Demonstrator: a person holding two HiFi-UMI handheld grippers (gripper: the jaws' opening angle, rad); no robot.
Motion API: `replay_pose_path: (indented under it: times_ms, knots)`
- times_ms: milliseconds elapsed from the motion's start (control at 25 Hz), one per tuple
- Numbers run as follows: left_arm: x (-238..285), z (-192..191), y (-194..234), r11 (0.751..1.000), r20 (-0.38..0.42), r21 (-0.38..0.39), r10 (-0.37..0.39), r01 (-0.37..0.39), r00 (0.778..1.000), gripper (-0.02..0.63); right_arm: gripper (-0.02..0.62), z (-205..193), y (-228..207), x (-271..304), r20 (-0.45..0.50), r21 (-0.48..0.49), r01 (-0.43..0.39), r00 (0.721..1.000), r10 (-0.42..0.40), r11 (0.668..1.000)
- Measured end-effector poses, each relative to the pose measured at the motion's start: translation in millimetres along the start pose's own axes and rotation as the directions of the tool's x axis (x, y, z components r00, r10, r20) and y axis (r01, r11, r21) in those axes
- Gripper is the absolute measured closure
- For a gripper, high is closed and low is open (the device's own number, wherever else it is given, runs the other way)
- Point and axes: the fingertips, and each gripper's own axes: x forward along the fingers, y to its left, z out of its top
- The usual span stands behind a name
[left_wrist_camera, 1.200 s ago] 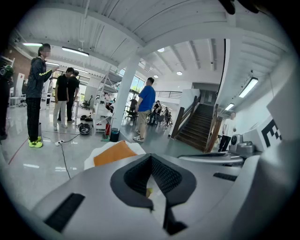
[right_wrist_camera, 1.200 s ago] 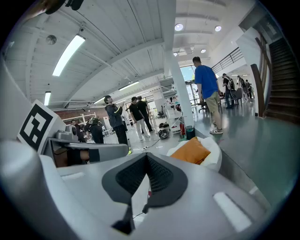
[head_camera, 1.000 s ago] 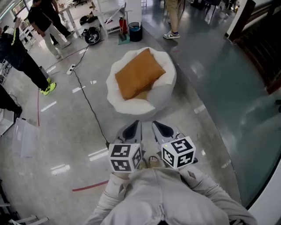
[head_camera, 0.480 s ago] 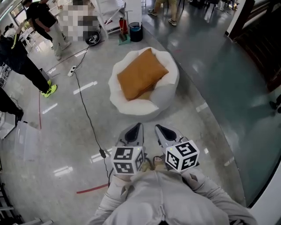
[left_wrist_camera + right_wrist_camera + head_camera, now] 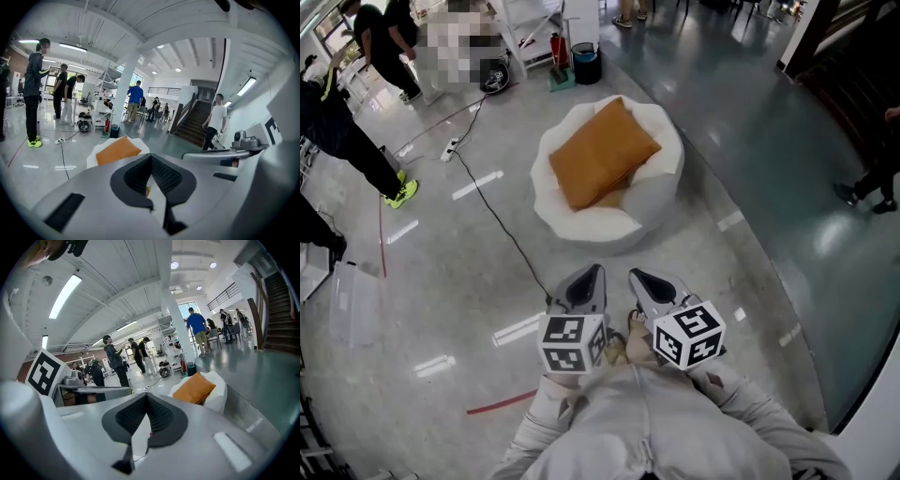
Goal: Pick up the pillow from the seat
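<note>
Two abreast: left hand-held gripper, right hand-held gripper, closed, facing pillow.

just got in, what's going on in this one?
A person stands short of the white seat, holding the left gripper and right gripper side by side close to the chest. Both have their fingers shut with nothing in them. The orange pillow lies on the seat, untouched; the pickup has not begun.

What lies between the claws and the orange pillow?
In the head view, only bare floor and the white seat's near rim come before the pillow; a black cable runs just left.
</note>
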Motion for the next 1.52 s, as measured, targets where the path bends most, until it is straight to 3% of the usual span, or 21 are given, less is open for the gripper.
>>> replay_pose_path:
  times_ms: [400, 720, 1520]
  knots:
    - [32, 8, 17, 1.000, -0.018, 0.001, 0.010, -0.010, 1.000, 0.606, 0.595, 10, -21, 30, -0.006, 0.008, -0.007, 1.000, 0.008, 1.000]
    - [86, 38, 48, 0.999, 0.002, 0.017, 0.031, -0.031, 1.000, 0.606, 0.595, 41, -54, 90, -0.009, -0.031, -0.027, 1.000, 0.026, 0.999]
    - [229, 130, 101, 0.991, 0.003, -0.051, 0.121, -0.121, 0.993, 0.606, 0.595, 135, -166, 205, -0.076, -0.046, -0.101, 0.992, 0.098, 0.994]
